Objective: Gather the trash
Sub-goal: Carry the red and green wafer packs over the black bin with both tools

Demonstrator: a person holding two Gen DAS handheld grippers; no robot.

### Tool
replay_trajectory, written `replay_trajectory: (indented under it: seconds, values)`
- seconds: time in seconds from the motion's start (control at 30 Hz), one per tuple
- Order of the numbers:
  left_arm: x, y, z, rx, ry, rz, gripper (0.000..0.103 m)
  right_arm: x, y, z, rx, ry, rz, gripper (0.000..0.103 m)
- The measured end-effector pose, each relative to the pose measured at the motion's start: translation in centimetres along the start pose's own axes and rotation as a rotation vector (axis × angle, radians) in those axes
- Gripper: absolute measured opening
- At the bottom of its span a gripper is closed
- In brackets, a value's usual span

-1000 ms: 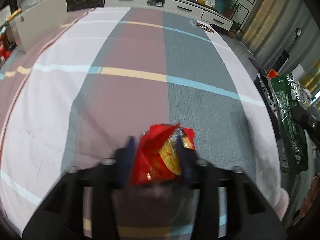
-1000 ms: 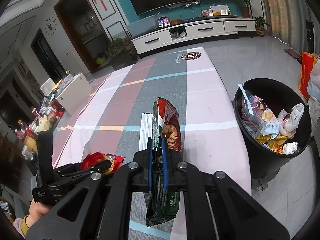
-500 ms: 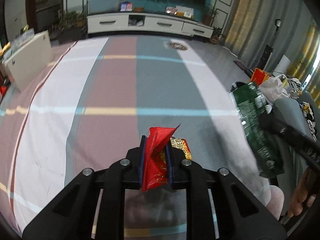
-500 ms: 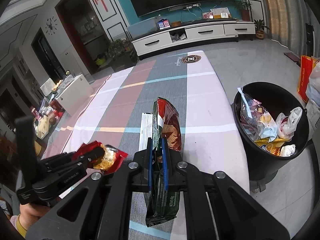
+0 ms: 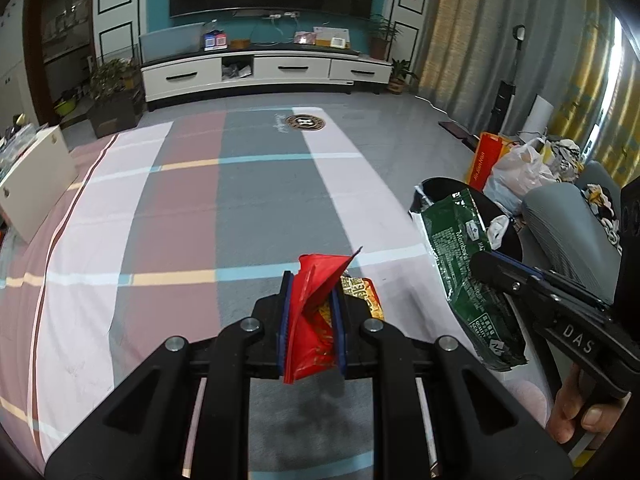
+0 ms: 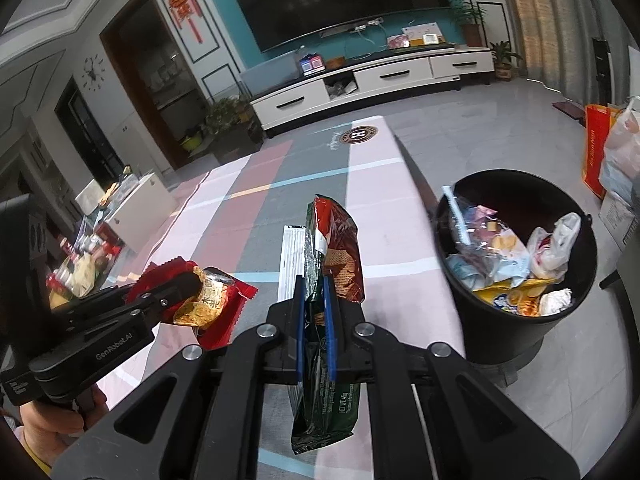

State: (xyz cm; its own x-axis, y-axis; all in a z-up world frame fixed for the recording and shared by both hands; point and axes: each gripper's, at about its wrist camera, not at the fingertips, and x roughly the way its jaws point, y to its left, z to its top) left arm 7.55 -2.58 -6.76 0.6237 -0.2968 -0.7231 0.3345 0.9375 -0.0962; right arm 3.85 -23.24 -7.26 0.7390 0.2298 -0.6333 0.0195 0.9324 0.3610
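left gripper (image 5: 311,322): clamped on the red snack wrapper (image 5: 310,332), now lifted clear off the striped cloth (image 5: 180,220) it was on a second ago
right gripper (image 6: 313,330): pinching the green chip bag (image 6: 324,400), same grip as before
trash bin (image 6: 516,336): floor, right of the table, already half full
what it means: both pieces are picked up, so I'd guess swinging right to dump them is next

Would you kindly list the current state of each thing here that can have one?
left gripper: shut on red wrapper
red wrapper: crumpled, lifted off the bed
right gripper: shut on green bag
green bag: hanging, opened
trash bin: upright, lidless, partly filled
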Motion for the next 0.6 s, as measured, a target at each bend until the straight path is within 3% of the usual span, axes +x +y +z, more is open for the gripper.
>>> replay_trajectory:
  seconds: [0.6]
  values:
    - [2.2, -8.7, 3.7, 0.173, -0.013, -0.079, 0.018, -2.9, -7.5, 0.8, 0.149, -0.097, -0.064, 0.009]
